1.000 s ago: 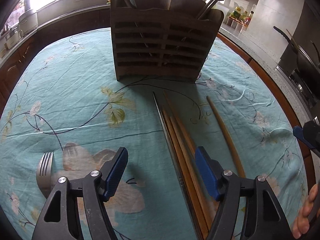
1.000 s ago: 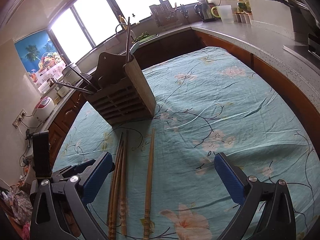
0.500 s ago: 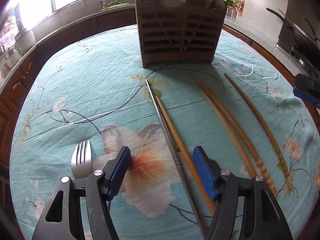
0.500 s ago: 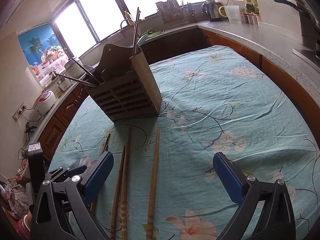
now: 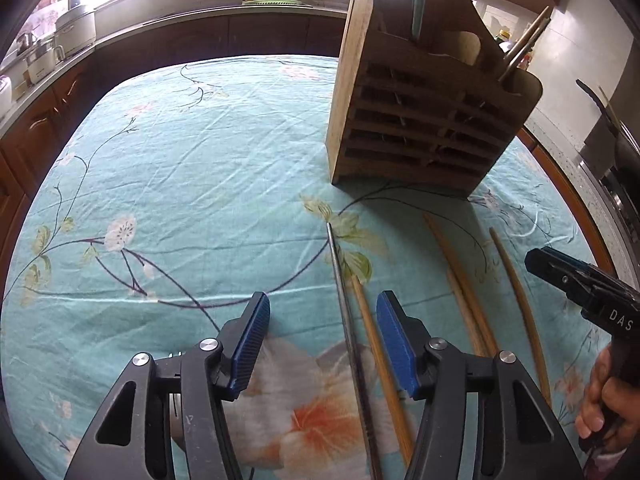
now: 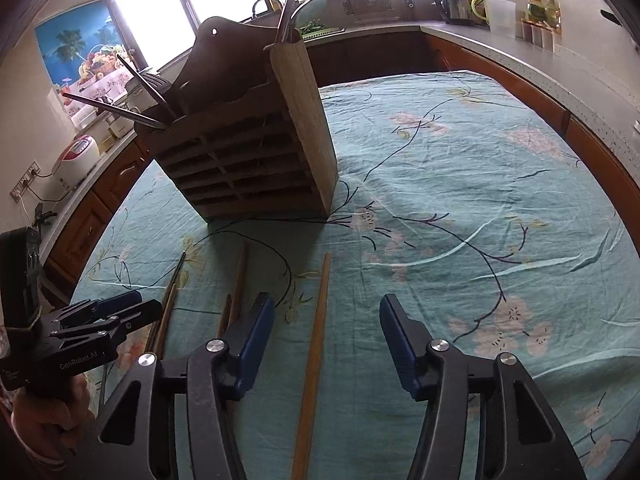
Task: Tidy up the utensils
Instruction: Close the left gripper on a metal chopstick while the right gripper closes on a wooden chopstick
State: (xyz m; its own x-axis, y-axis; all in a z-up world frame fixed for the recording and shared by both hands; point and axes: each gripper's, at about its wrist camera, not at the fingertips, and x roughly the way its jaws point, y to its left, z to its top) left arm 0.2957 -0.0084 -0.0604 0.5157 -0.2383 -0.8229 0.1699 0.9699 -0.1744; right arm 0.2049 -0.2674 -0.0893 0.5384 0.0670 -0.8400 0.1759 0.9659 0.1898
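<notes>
A slatted wooden utensil holder [image 5: 428, 120] stands upright on the teal floral cloth, with several utensils inside; it also shows in the right wrist view [image 6: 256, 152]. My left gripper [image 5: 320, 344] is open, low over the cloth, its jaws on either side of a metal chopstick [image 5: 348, 320] and a wooden chopstick [image 5: 376, 352]. Three more wooden chopsticks [image 5: 516, 304] lie to the right. My right gripper [image 6: 326, 344] is open and straddles one wooden chopstick [image 6: 316, 344] without touching it. The other gripper shows at the left of the right wrist view [image 6: 100, 320].
The teal floral cloth [image 5: 180, 168] covers a round table. A dark wood counter [image 5: 168, 36] with appliances rings the table. A kettle [image 6: 452, 4] and jars stand on the far counter. A stove and pan [image 5: 612, 128] are at the right.
My left gripper has moved forward and left, closer to the holder; the fork is now hidden under it. My right gripper has come down and narrowed its opening around the rightmost wooden chopstick.
</notes>
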